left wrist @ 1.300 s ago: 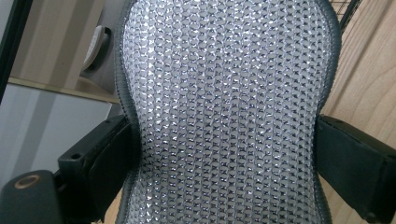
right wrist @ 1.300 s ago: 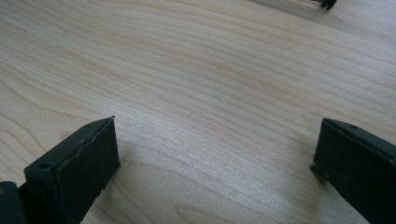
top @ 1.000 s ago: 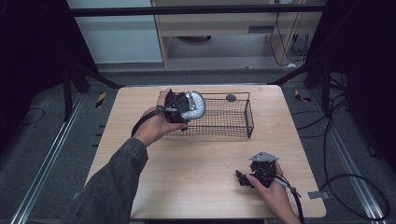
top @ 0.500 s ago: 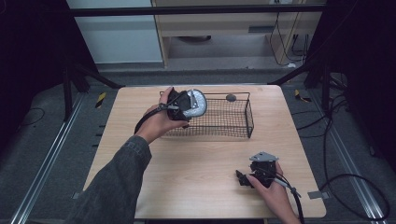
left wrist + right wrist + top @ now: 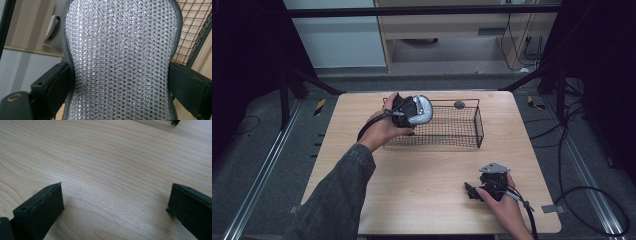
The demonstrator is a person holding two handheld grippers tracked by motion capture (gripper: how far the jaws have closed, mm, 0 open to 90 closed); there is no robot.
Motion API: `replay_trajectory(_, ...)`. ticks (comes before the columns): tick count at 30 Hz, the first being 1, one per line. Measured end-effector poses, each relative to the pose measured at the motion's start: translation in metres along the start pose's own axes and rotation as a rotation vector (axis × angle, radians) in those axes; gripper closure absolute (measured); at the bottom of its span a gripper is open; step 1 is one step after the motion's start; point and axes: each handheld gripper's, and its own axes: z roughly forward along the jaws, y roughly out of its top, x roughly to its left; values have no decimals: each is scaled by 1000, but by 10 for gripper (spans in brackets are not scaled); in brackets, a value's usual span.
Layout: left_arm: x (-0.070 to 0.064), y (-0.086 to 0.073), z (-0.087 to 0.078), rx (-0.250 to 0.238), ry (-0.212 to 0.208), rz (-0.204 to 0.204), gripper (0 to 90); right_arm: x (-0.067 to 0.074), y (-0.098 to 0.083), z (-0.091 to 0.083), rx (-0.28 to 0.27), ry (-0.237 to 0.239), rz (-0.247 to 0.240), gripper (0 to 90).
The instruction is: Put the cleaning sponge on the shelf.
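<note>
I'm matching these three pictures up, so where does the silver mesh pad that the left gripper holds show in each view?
High view: the silver mesh pad sits upper middle, clamped by the left gripper over the wire basket's left end.
Left gripper view: the pad runs top to bottom between both jaws.
Right gripper view: the pad is not in it.
Shared landmark: the wooden table; the basket links the first two.

The wooden table [image 5: 427, 170] is evenly lit from above while its surroundings sink into darkness. The silver mesh pad [image 5: 122, 60] glints with tiny highlights. Soft shadows lie under the right gripper's [image 5: 115, 212] jaws; nearby edges blur slightly.
</note>
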Motion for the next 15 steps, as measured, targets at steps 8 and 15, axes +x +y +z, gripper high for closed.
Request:
replay_trajectory(8, 3, -2, 5, 3, -2, -4, 73, 0, 0, 0, 0, 2, 1, 4)
replay_trajectory(15, 8, -4, 7, 4, 0, -2, 72, 0, -1, 0, -1, 0, -8, 4)
